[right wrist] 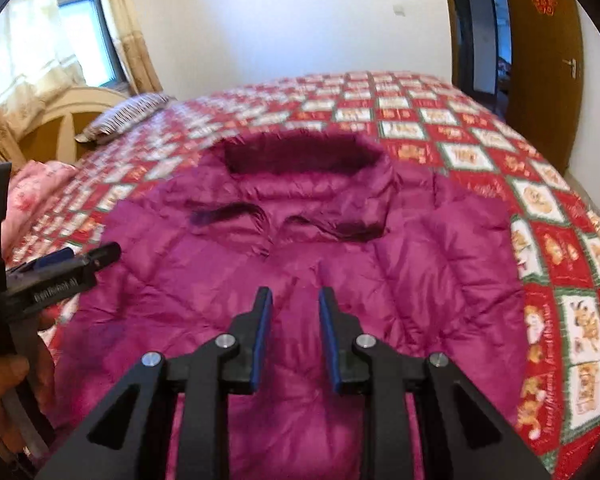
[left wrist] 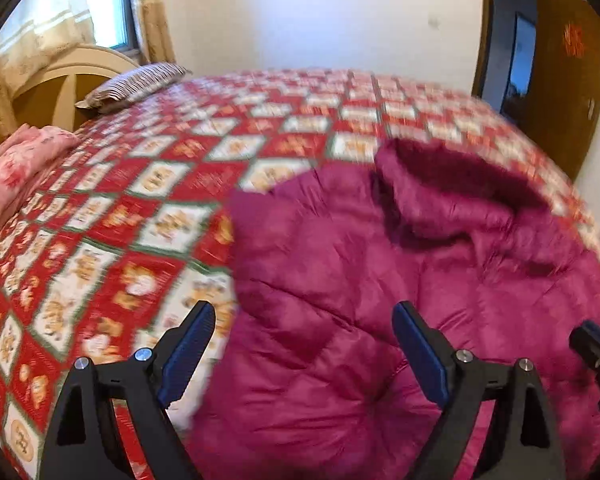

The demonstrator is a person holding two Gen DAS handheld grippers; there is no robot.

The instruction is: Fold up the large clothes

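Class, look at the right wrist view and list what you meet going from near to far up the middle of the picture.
Right tool → magenta puffer jacket → its dark fur-trimmed hood → red patterned bedspread → white wall.

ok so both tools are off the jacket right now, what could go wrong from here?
1. The magenta puffer jacket is thick and slick-looking; a shallow pinch could slip off when lifted.
2. The right tool is open only narrowly, with nothing between its pads. It may skate over the quilting instead of catching fabric.
3. The left tool hangs wide open over the jacket's edge, so closing there could also grab the red patterned bedspread underneath.
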